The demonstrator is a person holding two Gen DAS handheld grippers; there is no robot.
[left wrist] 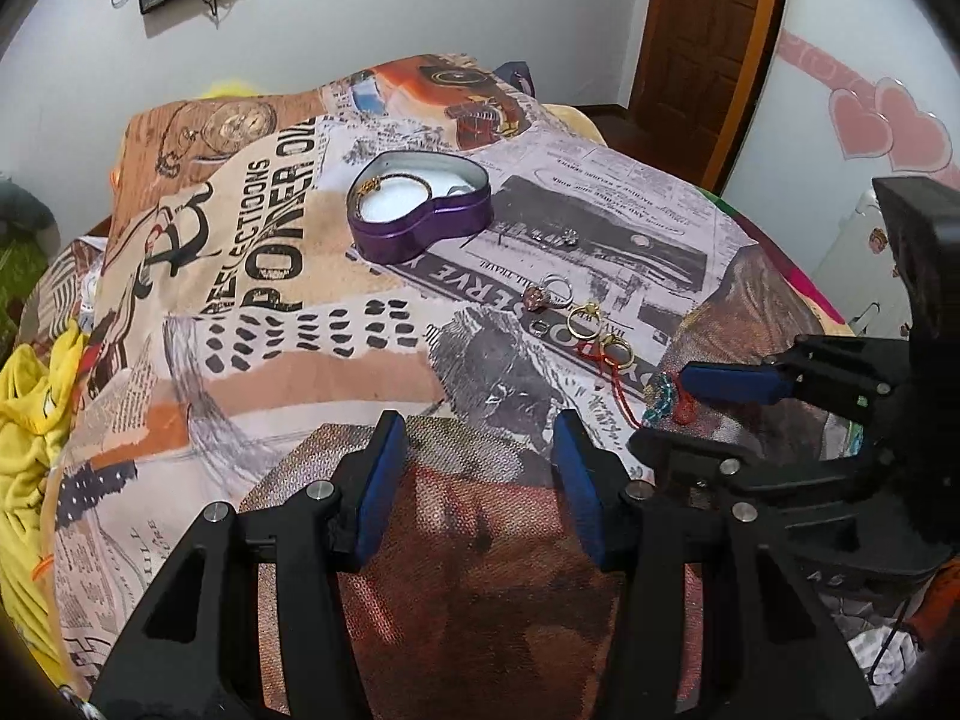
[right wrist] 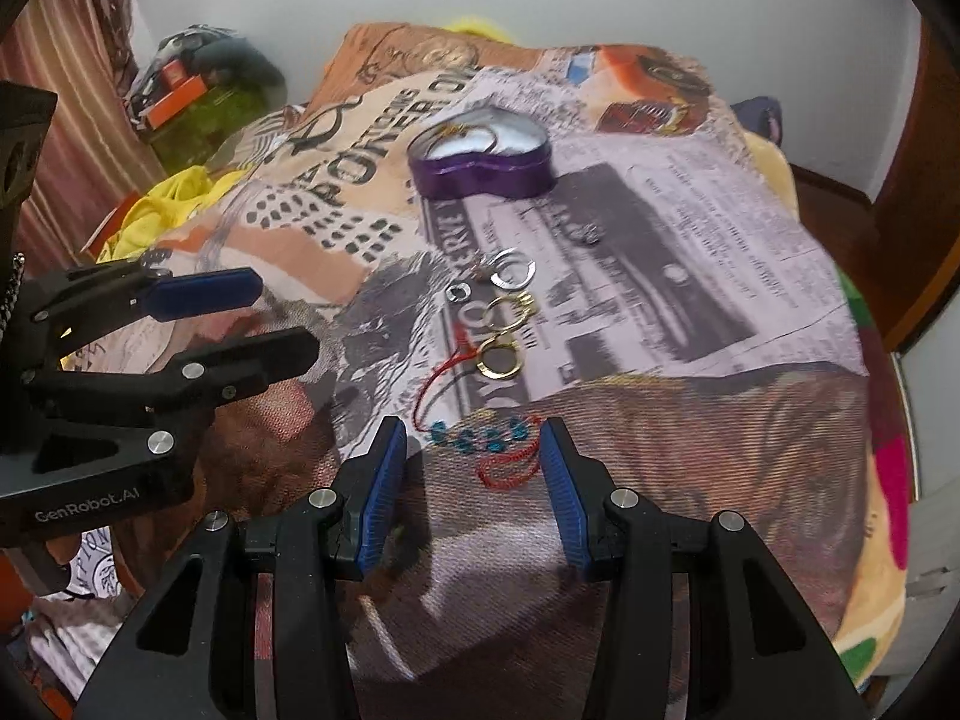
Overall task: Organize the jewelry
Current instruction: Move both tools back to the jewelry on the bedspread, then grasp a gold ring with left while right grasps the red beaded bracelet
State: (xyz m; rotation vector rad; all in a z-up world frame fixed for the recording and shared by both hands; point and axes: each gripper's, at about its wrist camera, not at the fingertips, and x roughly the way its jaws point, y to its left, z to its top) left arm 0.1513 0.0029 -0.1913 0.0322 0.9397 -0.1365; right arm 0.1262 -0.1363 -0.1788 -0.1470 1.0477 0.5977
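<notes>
Left wrist view. Left gripper point(left wrist: 477, 438) – jaws wide apart, nothing between them, above a printed blanket point(left wrist: 270, 360). Purple heart-shaped tin point(left wrist: 420, 204) – open, white lining, a gold chain piece inside; stands further back on the blanket. Loose rings point(left wrist: 576, 312) – a pink-stone ring, a silver ring, two gold rings and a small dark one, in a row between tin and grippers. Small earrings point(left wrist: 561, 237) just beyond them. Red cord bracelet with blue beads point(left wrist: 660, 399) lies at the tip of the right gripper point(left wrist: 678, 402), which enters from the right.

Right wrist view. Right gripper point(right wrist: 474, 450) – jaws spread, straddling the beaded bracelet point(right wrist: 486, 438) without clamping it; the bracelet rests on the blanket. Rings point(right wrist: 504, 324) lie just beyond, the tin point(right wrist: 480, 162) further back. Left gripper point(right wrist: 282, 324) at left, fingers parted.
</notes>
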